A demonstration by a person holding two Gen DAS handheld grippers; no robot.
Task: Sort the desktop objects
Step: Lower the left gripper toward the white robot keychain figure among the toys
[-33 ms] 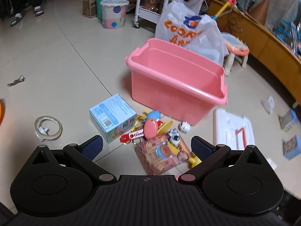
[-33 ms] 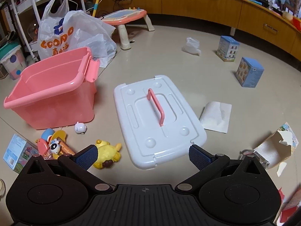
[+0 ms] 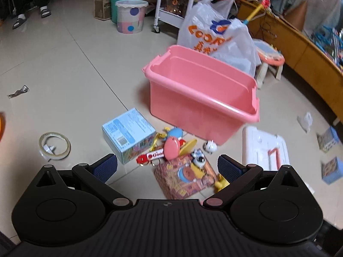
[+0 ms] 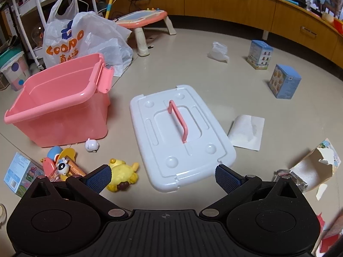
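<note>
1. We find the left gripper with its fingers spread wide and holding nothing, hovering above the floor.
2. At 9 o'clock from that gripper a tape roll lies flat on the floor, well apart from the other items.
3. At 11 o'clock sits a light blue box, just beside a pile of small toys at 12 o'clock; a patterned packet lies at the near edge of the pile, between the fingers in view.
4. The pink bin stands open and upright beyond the pile, at 12 to 1 o'clock.
5. We find the right gripper likewise spread wide and holding nothing.
6. At 10 o'clock from it stands the pink bin; a yellow plush toy lies just beside the left finger.
7. The white lid lies flat at 12 o'clock, pink handle up, apart from the bin.
8. Two blue boxes stand at 2 o'clock.
</note>
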